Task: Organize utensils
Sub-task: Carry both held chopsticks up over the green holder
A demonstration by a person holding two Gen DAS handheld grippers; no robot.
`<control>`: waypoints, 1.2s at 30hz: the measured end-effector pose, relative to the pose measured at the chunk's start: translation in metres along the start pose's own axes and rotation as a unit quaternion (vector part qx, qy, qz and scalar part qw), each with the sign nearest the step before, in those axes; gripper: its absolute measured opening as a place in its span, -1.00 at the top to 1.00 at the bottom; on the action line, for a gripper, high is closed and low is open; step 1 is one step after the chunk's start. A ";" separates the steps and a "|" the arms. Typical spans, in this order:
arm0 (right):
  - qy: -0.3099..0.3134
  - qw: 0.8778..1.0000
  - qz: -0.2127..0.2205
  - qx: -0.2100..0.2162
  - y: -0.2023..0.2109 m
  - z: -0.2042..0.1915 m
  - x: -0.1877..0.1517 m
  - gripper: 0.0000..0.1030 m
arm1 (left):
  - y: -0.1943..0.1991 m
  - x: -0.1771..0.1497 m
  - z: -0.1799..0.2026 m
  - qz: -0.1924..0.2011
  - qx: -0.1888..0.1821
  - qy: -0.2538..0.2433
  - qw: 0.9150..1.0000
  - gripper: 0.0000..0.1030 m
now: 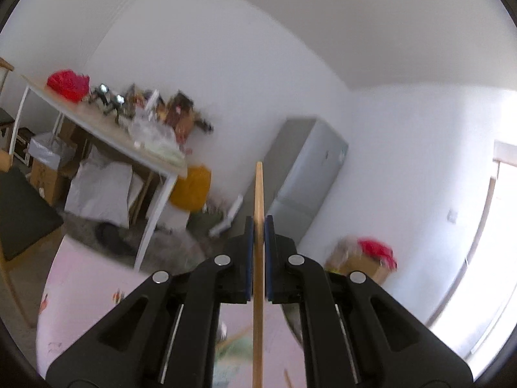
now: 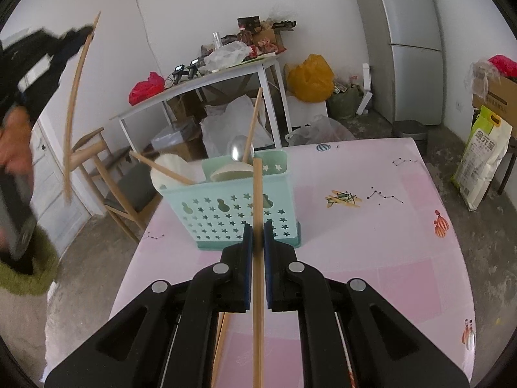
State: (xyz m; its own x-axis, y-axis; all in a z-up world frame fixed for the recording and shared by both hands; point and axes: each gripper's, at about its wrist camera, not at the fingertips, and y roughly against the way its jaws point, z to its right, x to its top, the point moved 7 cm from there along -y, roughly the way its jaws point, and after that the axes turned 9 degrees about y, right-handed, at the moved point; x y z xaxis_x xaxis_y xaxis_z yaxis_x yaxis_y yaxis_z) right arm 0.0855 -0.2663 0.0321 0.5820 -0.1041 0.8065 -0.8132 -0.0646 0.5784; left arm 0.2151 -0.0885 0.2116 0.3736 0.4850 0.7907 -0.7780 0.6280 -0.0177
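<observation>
Both tongs clamped: left gripper (image 1: pixel 258 226) holds one chopstick (image 1: pixel 258 258) raised high; right gripper (image 2: pixel 258 231) holds another chopstick (image 2: pixel 258 258) just before the teal utensil basket (image 2: pixel 239 210) on the pink table (image 2: pixel 371 242).

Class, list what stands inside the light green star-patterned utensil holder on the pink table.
Utensil holder: two wooden chopsticks, a metal spoon, pale ladles. Its walls hide their lower ends.
</observation>
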 end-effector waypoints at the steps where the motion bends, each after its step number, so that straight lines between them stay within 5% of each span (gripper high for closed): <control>1: 0.000 1.000 -0.001 0.000 -0.001 0.001 0.000 0.87 | -0.006 0.002 0.001 0.014 0.004 -0.001 1.000 0.90; 10: -0.018 1.000 -0.011 -0.002 -0.014 0.019 -0.003 0.87 | -0.068 -0.006 -0.017 0.066 0.050 0.012 0.996 0.90; 36: -0.037 0.999 -0.032 -0.018 -0.027 0.050 -0.013 0.87 | -0.122 -0.073 -0.034 0.052 0.124 -0.113 0.984 0.90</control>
State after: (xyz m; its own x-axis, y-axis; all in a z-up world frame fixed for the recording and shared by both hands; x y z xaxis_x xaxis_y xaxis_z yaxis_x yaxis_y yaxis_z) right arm 0.0993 -0.3125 0.0000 0.6301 -0.1744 0.7567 -0.7723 -0.0386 0.6341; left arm 0.3005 -0.1799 0.1355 0.1845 0.3731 0.9093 -0.9162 0.4002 0.0216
